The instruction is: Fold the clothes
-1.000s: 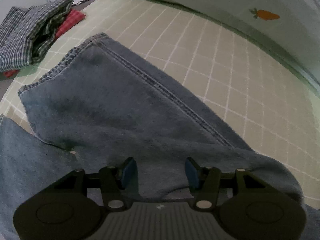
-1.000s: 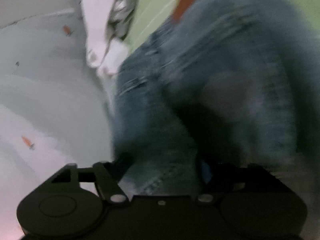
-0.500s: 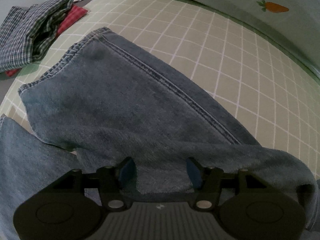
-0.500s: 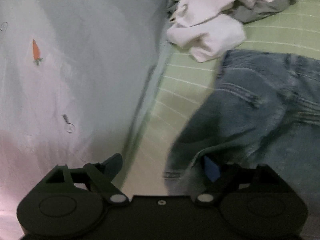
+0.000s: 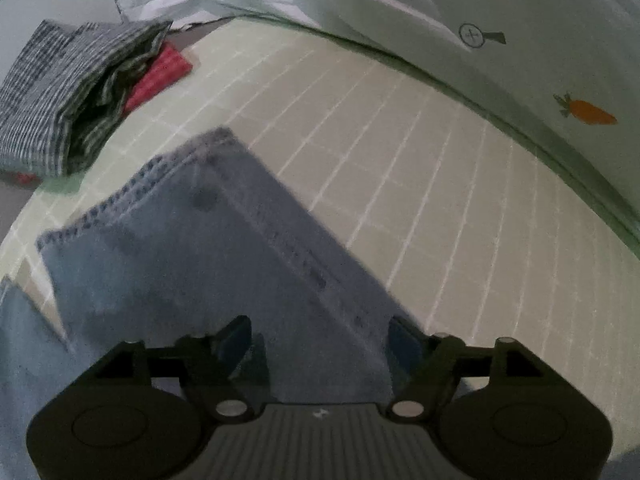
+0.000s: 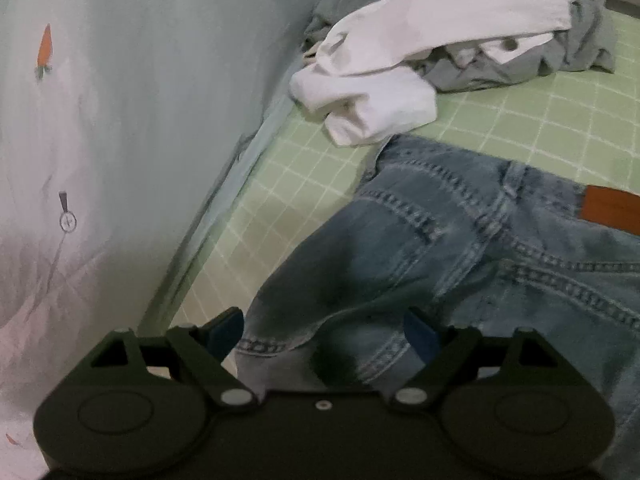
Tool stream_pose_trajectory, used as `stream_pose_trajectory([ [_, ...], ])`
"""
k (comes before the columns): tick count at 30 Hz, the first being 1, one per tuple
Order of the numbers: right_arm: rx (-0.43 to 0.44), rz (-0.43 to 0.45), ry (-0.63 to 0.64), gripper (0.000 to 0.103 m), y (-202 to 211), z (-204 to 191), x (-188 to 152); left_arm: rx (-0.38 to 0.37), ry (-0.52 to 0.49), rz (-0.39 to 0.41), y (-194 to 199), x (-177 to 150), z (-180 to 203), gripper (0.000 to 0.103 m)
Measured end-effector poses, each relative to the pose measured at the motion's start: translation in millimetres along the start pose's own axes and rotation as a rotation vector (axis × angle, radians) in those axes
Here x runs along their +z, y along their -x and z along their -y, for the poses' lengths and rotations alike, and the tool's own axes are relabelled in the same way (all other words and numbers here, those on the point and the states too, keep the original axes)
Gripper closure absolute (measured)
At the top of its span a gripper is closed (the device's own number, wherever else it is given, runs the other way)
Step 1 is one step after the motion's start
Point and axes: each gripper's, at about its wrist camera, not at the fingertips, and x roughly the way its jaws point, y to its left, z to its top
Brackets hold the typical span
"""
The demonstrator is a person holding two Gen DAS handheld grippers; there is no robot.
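Blue jeans lie on a green checked sheet. In the left wrist view a jeans leg (image 5: 224, 256) stretches away to its hem at the upper left. My left gripper (image 5: 320, 340) is open, its jaws astride the leg's near part. In the right wrist view the jeans' waist and seat (image 6: 460, 240) show, with a brown leather patch (image 6: 608, 210) at right. My right gripper (image 6: 324, 330) is open over a folded edge of denim, jaws wide apart.
A folded plaid shirt on a red cloth (image 5: 68, 96) lies at the far left. A white garment (image 6: 400, 80) and a grey one (image 6: 520, 60) are heaped beyond the waistband. A pale carrot-print cloth (image 6: 100, 120) rises along the sheet's edge (image 5: 520, 128).
Both grippers have opened wider. The left one let the jeans leg drop and backed off slightly. The right one swung round from close over the denim and now faces the waist.
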Motion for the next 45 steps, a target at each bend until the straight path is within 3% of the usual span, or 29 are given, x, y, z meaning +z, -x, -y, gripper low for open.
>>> stream_pose_trajectory([
  [4,-0.068,-0.006,0.004,0.006,-15,-8,0,0.102,0.017,-0.005,-18,14,12,0.017],
  [8,-0.127,-0.011,-0.005,0.004,-29,-10,3,0.216,0.021,-0.030,-39,22,15,0.012],
  [10,-0.155,-0.017,0.005,0.005,-36,-12,5,0.204,0.055,-0.001,-41,22,7,0.009],
  [13,-0.193,-0.026,0.028,0.010,-45,-15,6,0.169,0.116,0.043,-39,21,-5,0.027],
  [14,-0.207,-0.027,0.026,0.015,-47,-16,7,0.159,0.133,0.057,-37,21,-8,0.044],
  [15,-0.221,-0.023,0.018,0.019,-48,-15,7,0.149,0.148,0.070,-35,21,-10,0.071],
  [16,-0.224,-0.016,0.013,0.028,-47,-15,7,0.136,0.143,0.078,-34,22,-10,0.083],
  [19,-0.206,0.015,0.020,0.054,-44,-15,9,0.136,0.175,0.072,-34,25,-12,0.091],
  [21,-0.190,0.045,0.030,0.080,-39,-15,11,0.129,0.182,0.071,-35,28,-12,0.093],
  [22,-0.185,0.072,0.033,0.100,-35,-16,13,0.119,0.187,0.074,-34,30,-12,0.093],
  [23,-0.180,0.099,0.036,0.103,-30,-16,15,0.108,0.192,0.080,-30,31,-10,0.093],
  [27,-0.154,0.216,0.104,0.103,-11,-22,28,0.040,0.190,0.155,-4,48,1,0.094],
  [31,-0.114,0.187,0.145,0.097,-4,-30,35,-0.067,0.205,0.250,38,65,10,0.094],
  [35,-0.093,0.170,0.177,0.084,-2,-36,21,-0.184,0.216,0.437,111,71,7,0.094],
  [38,-0.085,0.142,0.180,0.084,-1,-35,11,-0.227,0.243,0.592,165,66,-13,0.094],
  [40,-0.084,0.128,0.181,0.084,-1,-35,5,-0.208,0.282,0.606,176,58,-35,0.094],
  [42,-0.089,0.120,0.184,0.082,2,-32,0,-0.152,0.318,0.565,168,44,-59,0.093],
  [43,-0.094,0.115,0.185,0.079,2,-31,-2,-0.116,0.334,0.534,159,37,-70,0.093],
  [45,-0.109,0.103,0.186,0.074,3,-27,-6,-0.015,0.376,0.394,123,20,-92,0.092],
])
